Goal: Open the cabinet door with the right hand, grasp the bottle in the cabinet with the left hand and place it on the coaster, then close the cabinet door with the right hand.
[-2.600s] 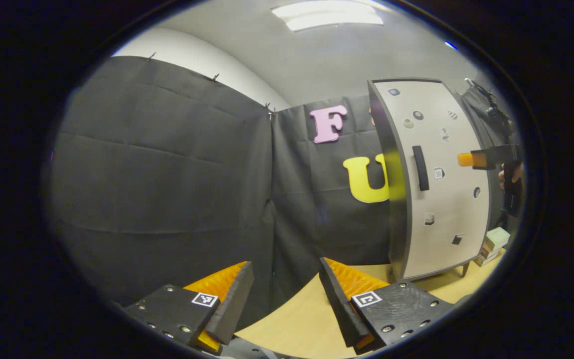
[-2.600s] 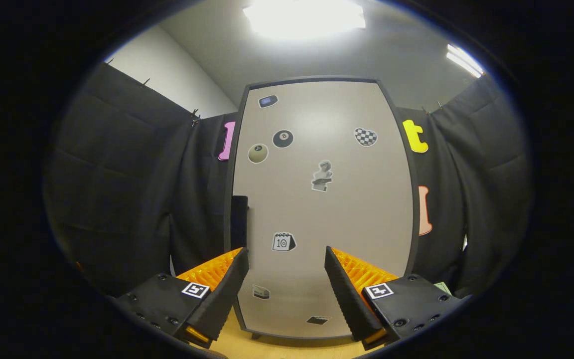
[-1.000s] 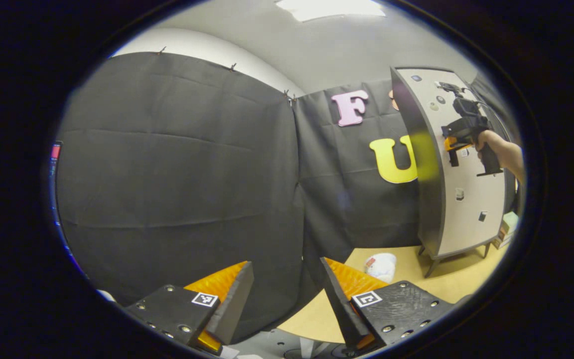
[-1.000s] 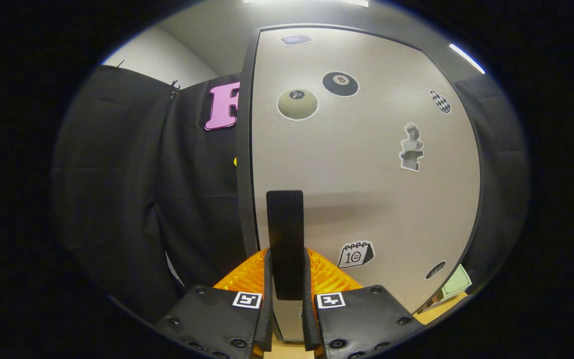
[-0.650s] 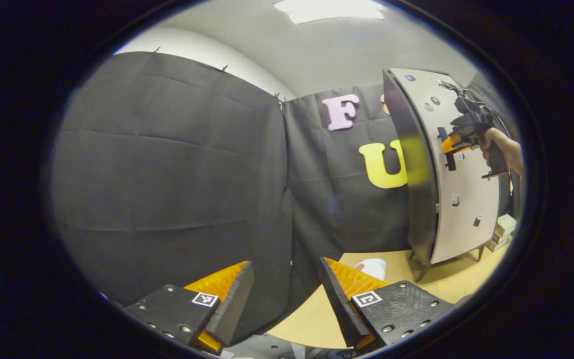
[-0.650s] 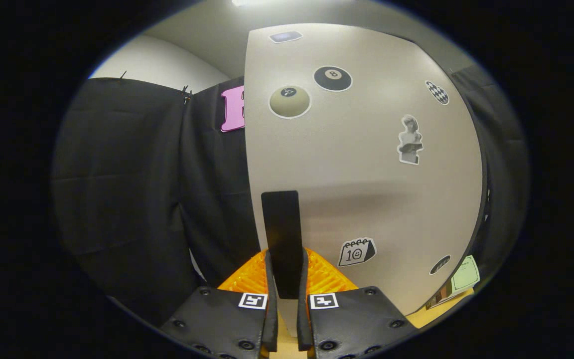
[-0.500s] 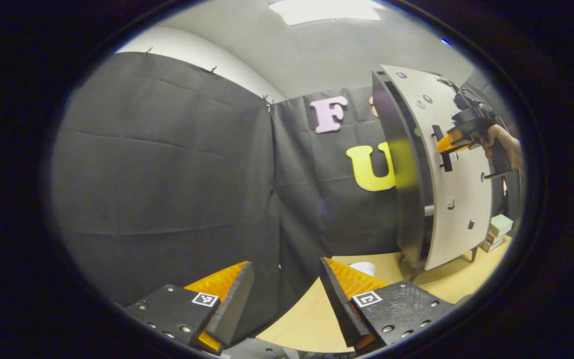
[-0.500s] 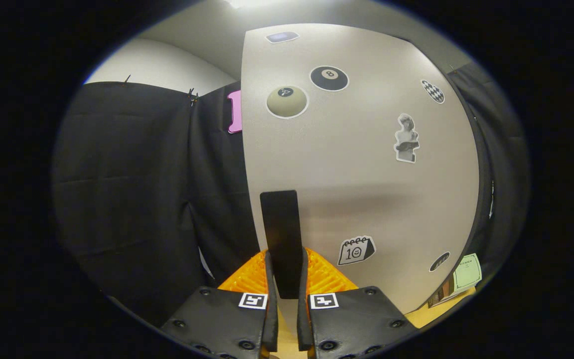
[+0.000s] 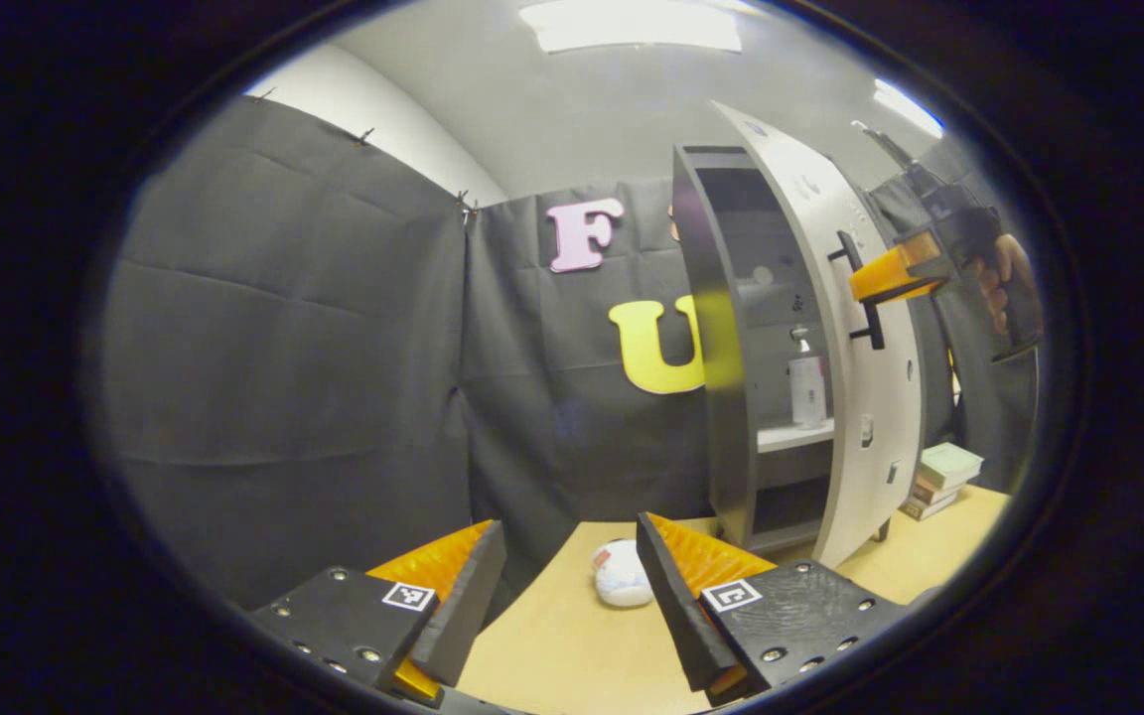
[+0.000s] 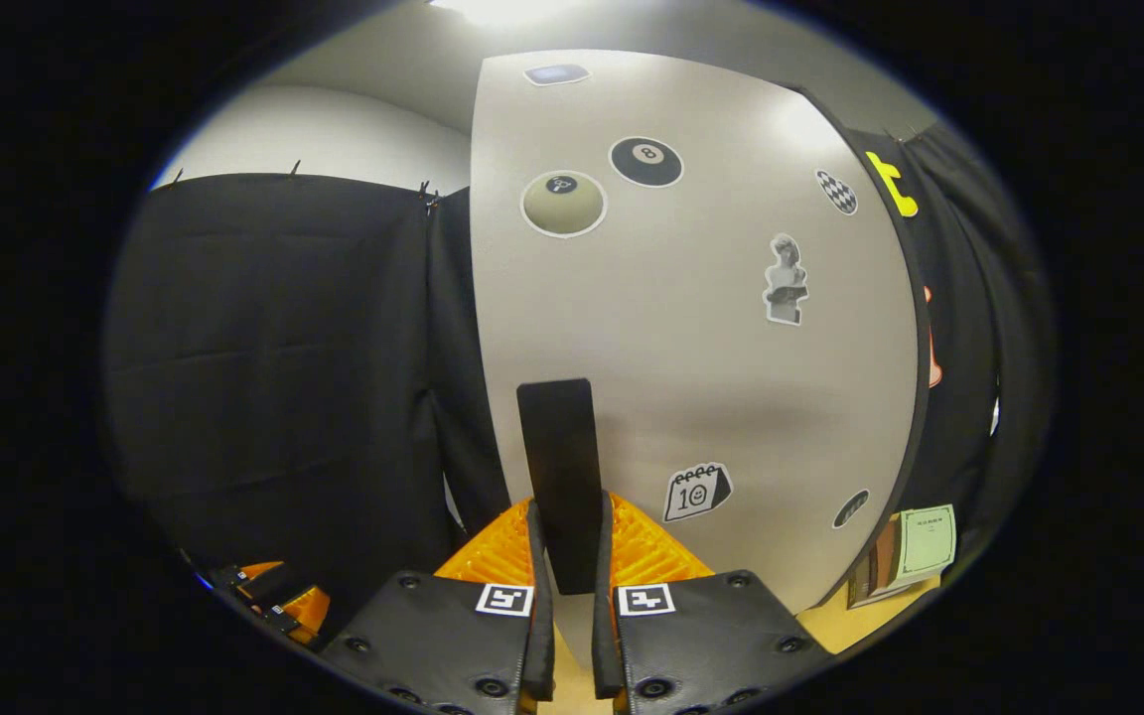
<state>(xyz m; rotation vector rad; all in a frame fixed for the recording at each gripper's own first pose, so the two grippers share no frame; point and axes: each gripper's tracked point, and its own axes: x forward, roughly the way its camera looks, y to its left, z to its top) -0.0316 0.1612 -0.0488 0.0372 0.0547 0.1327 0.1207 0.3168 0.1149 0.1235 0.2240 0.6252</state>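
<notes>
inside, bottle (image 9: 807, 389) stands on cabinet (image 9: 726, 397) shelf; right fingers (image 10: 536, 606) clamp handle (image 10: 560, 477), left fingers (image 9: 463, 601) apart.

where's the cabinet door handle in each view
Left gripper view: the door handle sits right of centre on the open door's outer face, with the right tool clamped on it.
Right gripper view: it stands at bottom centre, upright between that tool's fingers.
Shared landmark: the cabinet door.

A recording booth: black cloth walls (image 9: 284, 328), ceiling light panel (image 9: 632, 25).
</notes>
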